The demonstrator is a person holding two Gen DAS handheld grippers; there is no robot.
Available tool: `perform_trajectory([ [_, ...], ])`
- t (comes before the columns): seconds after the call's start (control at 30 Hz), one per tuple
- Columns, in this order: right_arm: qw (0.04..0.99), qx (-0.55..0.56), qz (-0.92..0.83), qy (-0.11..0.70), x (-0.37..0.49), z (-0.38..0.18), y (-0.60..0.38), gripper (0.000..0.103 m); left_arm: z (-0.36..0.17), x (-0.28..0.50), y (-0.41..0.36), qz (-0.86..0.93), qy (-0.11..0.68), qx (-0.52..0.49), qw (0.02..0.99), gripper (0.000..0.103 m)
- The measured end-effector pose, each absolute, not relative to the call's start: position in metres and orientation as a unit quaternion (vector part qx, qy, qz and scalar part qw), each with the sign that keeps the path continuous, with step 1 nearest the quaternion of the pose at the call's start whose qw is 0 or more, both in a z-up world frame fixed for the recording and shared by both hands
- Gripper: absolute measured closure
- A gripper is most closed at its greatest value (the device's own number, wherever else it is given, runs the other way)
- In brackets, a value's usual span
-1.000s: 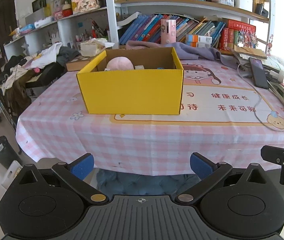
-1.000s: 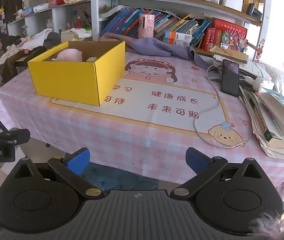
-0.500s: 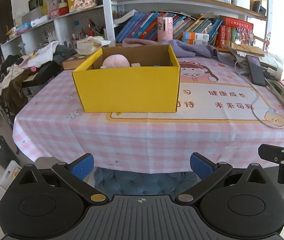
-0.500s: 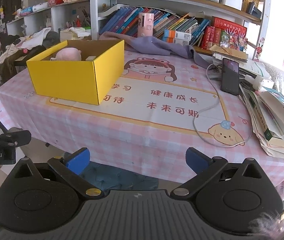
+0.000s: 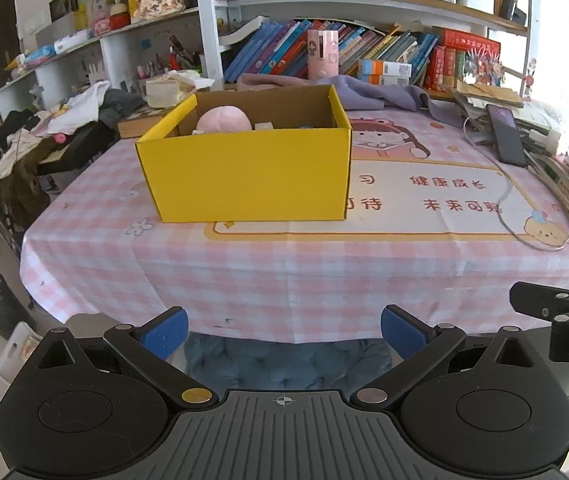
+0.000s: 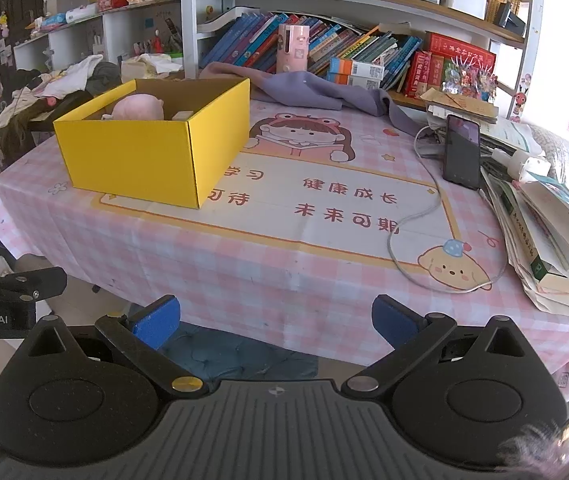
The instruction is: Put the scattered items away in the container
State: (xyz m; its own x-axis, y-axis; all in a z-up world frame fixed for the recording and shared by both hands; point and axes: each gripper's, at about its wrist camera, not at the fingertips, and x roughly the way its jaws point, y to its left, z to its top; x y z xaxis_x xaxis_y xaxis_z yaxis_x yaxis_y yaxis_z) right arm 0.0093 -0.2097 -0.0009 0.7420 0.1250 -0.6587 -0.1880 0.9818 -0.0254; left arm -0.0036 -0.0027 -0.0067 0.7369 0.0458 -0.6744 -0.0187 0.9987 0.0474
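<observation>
A yellow cardboard box point(image 5: 248, 174) point(image 6: 132, 160) stands on the pink checked tablecloth point(image 5: 284, 264) point(image 6: 268, 256). Inside it lie a pink plush toy point(image 5: 223, 119) point(image 6: 139, 106) and a small white item point(image 5: 263, 125); the rest of its contents is hidden by the walls. My left gripper point(image 5: 283, 330) hangs open off the table's front edge, well short of the box, with nothing between its blue pads. My right gripper point(image 6: 276, 320) is likewise open and empty, in front of the table edge and to the right of the box.
A black phone point(image 6: 461, 152) with a white cable point(image 6: 412, 240), a stack of books and papers point(image 6: 552, 232) and a purple cloth point(image 6: 316, 92) lie on the table's right and back. Bookshelves point(image 5: 364, 52) rise behind. A blue cushioned chair point(image 5: 284, 360) sits under the edge.
Both grippers have drawn back and down a little from the table. The box looks slightly farther off. Their jaws stay open and empty.
</observation>
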Motion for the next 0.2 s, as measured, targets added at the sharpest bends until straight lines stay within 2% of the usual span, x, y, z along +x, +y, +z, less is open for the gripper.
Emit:
perform_trajectory([
  [0.2,0.932,-0.045,0.083,0.351,0.0094,-0.0010,-0.2094,0.000,-0.0061,-0.0013,-0.0028,0.011,0.359,0.013,0.933,0.000],
])
